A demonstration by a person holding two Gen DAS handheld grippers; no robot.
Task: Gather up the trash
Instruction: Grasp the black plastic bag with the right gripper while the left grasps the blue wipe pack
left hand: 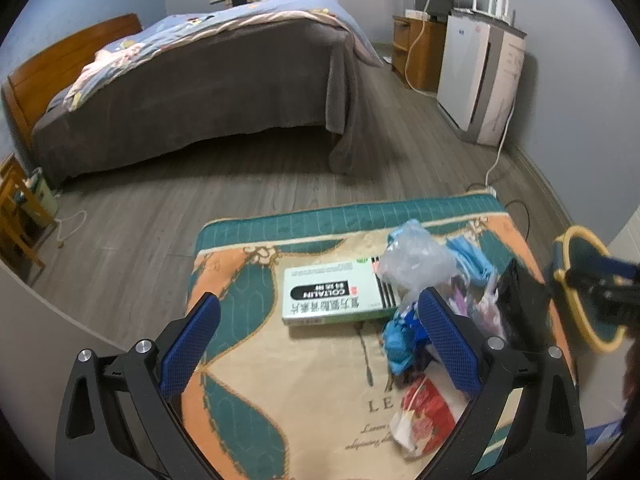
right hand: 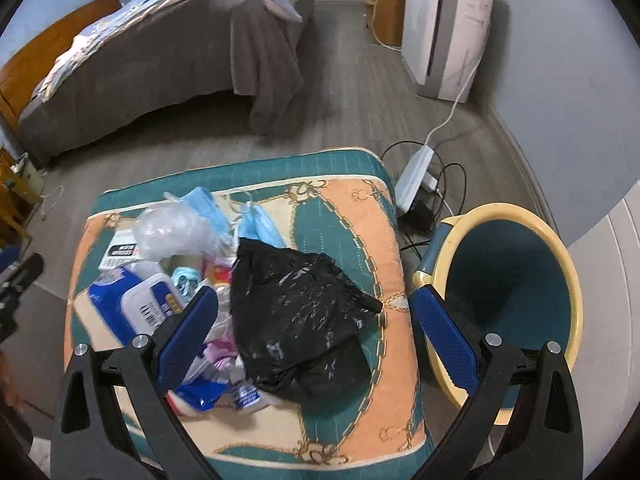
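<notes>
A pile of trash lies on a patterned cushion (right hand: 352, 216): a black plastic bag (right hand: 300, 312), a clear crumpled bag (right hand: 176, 232), blue face masks (right hand: 260, 228), a white medicine box (left hand: 332, 296), a blue-white wipes pack (right hand: 132, 304) and a red wrapper (left hand: 428, 412). A teal bin with a yellow rim (right hand: 508, 292) stands on the floor right of the cushion. My right gripper (right hand: 316, 320) is open and empty above the black bag. My left gripper (left hand: 320, 332) is open and empty above the medicine box, its right finger beside the clear bag (left hand: 416, 260).
A bed (left hand: 208, 76) with a grey cover stands across the wooden floor. A white appliance (right hand: 444, 28) and a wooden cabinet (left hand: 416, 52) line the right wall. A power strip with cables (right hand: 416, 184) lies on the floor behind the bin. A small wooden stand (left hand: 16, 216) is at far left.
</notes>
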